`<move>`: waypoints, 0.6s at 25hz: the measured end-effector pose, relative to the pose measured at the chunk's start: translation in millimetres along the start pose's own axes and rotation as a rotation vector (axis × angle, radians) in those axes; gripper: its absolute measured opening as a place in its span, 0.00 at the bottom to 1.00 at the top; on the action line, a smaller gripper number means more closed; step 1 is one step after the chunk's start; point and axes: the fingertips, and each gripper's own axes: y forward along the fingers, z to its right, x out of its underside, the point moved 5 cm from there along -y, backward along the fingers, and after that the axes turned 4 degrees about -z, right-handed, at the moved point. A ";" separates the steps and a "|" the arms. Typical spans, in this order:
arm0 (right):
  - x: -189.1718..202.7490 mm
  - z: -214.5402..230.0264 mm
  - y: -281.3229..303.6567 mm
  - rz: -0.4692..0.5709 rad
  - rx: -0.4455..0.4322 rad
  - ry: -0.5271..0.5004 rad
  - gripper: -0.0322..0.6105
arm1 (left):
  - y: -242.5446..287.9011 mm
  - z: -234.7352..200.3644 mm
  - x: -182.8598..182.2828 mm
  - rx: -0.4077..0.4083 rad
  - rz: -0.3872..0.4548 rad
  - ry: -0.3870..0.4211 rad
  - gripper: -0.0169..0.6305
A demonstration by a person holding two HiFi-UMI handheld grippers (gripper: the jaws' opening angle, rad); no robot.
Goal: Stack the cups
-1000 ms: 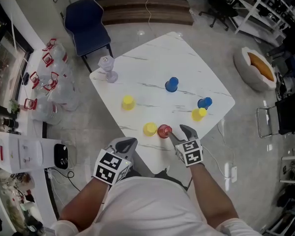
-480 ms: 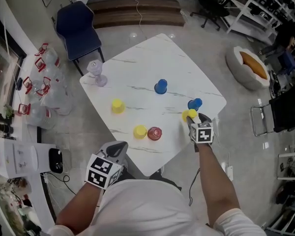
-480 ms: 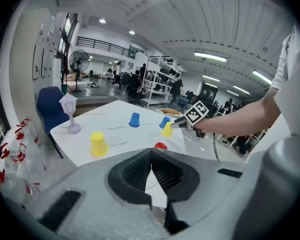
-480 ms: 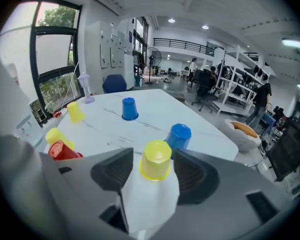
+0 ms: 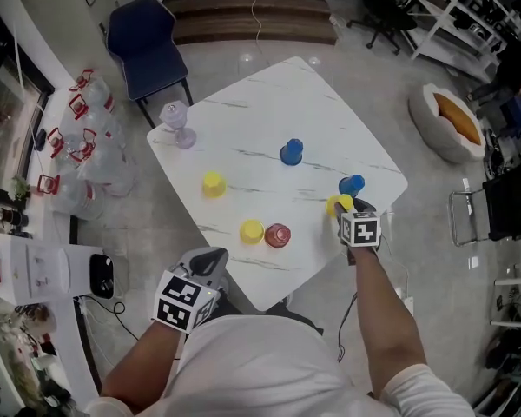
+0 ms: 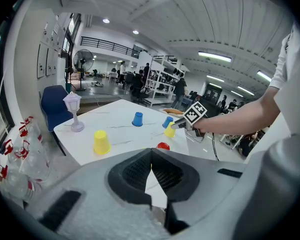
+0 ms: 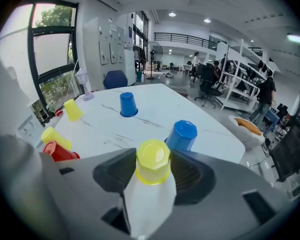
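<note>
Several upside-down cups stand on the white marble table point(image 5: 243, 137). My right gripper point(image 5: 343, 205) is at the table's right edge, its jaws around a yellow cup point(image 5: 335, 203) point(image 7: 153, 168) that stands beside a blue cup point(image 5: 352, 184) point(image 7: 181, 135). The jaws have just been closing and both pads meet the cup's sides. A second blue cup point(image 5: 291, 151), two more yellow cups point(image 5: 213, 183) point(image 5: 251, 230) and a red cup point(image 5: 278, 234) stand apart. My left gripper point(image 5: 210, 259) point(image 6: 151, 166) hangs shut and empty off the near edge.
A clear stemmed glass point(image 5: 175, 124) stands at the table's far left corner. A blue chair point(image 5: 148, 46) and water bottles point(image 5: 87, 137) are beyond the left side. A round pet bed point(image 5: 451, 120) lies on the floor to the right.
My right gripper left the red cup, swung right to the yellow cup next to the blue one, and its jaws now sit around it. The left gripper stayed put.
</note>
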 end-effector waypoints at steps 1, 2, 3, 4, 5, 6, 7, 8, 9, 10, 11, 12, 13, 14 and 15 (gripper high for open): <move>-1.3 -3.0 -3.2 0.010 -0.006 -0.007 0.39 | 1.4 -0.1 0.2 0.001 0.000 -0.001 0.04; -2.5 -7.8 -7.3 0.026 -0.015 -0.013 0.39 | 2.8 -0.6 0.5 0.002 -0.001 -0.001 0.04; -3.3 -14.9 -11.8 0.042 -0.029 -0.018 0.39 | 4.1 -1.3 0.9 0.002 -0.002 -0.001 0.04; -3.2 -23.8 -16.5 0.058 -0.046 -0.025 0.39 | 5.0 -2.0 1.2 0.002 -0.003 -0.002 0.04; -2.0 -33.9 -21.5 0.070 -0.064 -0.037 0.39 | 5.6 -2.3 1.0 0.003 -0.003 -0.001 0.04; 0.2 -44.4 -26.6 0.078 -0.082 -0.051 0.39 | 6.2 -2.1 0.4 0.006 -0.003 0.002 0.04; 3.6 -54.9 -31.7 0.082 -0.100 -0.067 0.39 | 6.8 -1.5 -0.8 0.009 -0.001 0.005 0.04; 7.8 -65.3 -36.4 0.081 -0.118 -0.084 0.39 | 7.3 -0.7 -2.1 0.014 0.000 0.010 0.04; 12.6 -75.6 -40.5 0.079 -0.136 -0.102 0.39 | 7.7 0.1 -3.4 0.018 0.000 0.015 0.04; 17.6 -85.4 -43.7 0.075 -0.151 -0.122 0.39 | 8.0 0.7 -4.4 0.022 0.000 0.019 0.04; 22.6 -94.5 -45.9 0.071 -0.163 -0.142 0.39 | 8.2 1.1 -5.1 0.026 0.000 0.023 0.04; 27.2 -102.4 -47.3 0.066 -0.172 -0.162 0.39 | 8.4 1.2 -5.6 0.029 0.000 0.026 0.04; 31.4 -109.0 -47.8 0.061 -0.178 -0.178 0.39 | 8.4 1.2 -6.0 0.032 0.000 0.029 0.04; 35.3 -114.2 -48.0 0.056 -0.182 -0.188 0.39 | 8.3 1.4 -6.1 0.034 0.001 0.031 0.04; 38.8 -117.9 -48.1 0.051 -0.185 -0.194 0.39 | 8.2 1.8 -6.1 0.037 0.001 0.034 0.04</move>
